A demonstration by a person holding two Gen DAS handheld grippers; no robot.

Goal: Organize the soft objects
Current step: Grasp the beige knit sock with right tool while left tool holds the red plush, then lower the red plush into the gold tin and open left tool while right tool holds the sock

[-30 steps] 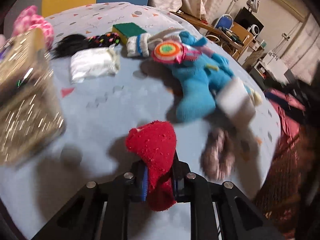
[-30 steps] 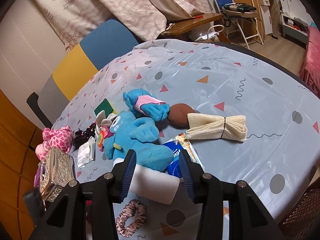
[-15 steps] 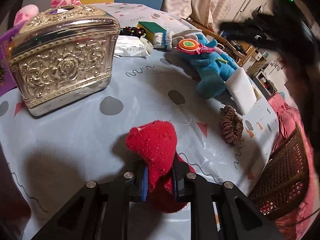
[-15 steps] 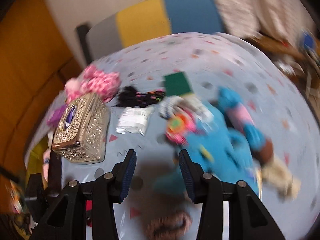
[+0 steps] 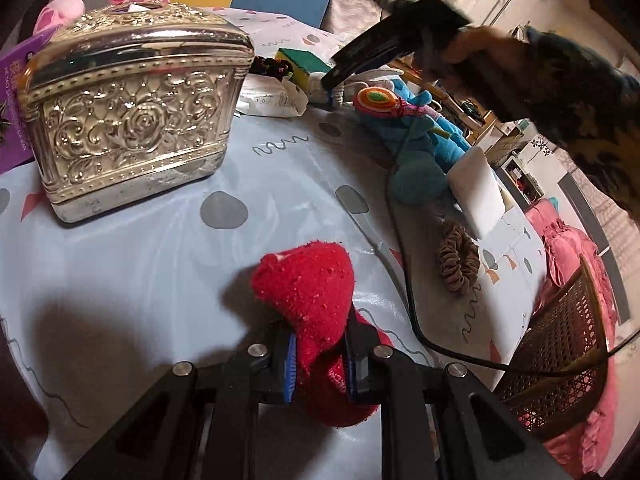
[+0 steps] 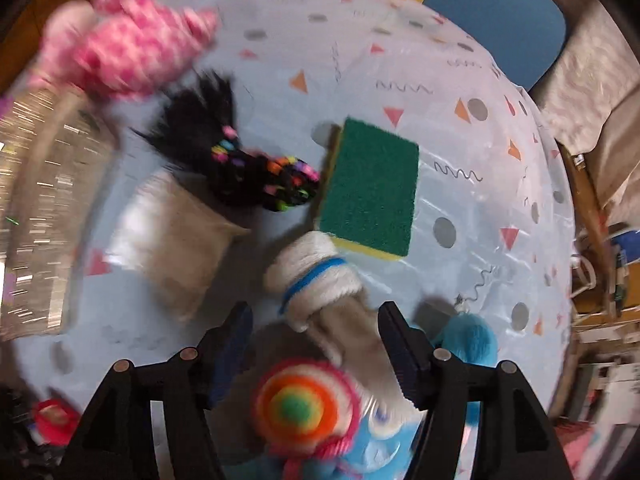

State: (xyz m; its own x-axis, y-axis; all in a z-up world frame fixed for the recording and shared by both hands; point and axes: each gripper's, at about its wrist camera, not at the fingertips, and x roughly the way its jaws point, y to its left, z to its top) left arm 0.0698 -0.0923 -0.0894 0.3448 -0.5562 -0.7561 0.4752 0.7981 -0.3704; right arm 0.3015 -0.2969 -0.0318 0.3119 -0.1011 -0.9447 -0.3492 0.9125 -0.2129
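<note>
The left gripper [image 5: 320,354] pinches the red sock [image 5: 310,292] at lower centre, bare tablecloth [image 5: 152,256] open before it; the right gripper [image 6: 314,340], jaws opening, straddles the rolled white sock [image 6: 316,276] without touching, green sponge [image 6: 370,186] just beyond.

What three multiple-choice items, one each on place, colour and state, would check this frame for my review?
1. The green sponge lies:
A. beside the black hairpiece
B. on the metal box
C. under the brown scrunchie

2. The sock in the left hand-held gripper is:
A. blue
B. red
C. white

3. The right hand-held gripper is:
A. shut on the sponge
B. open over a white sock
C. out of view

Answers: 1 A, they nearly touch on the table. 2 B, the red sock sits clamped between the pads. 3 B, its jaws are opening, straddling the sock without pressing it.
</note>
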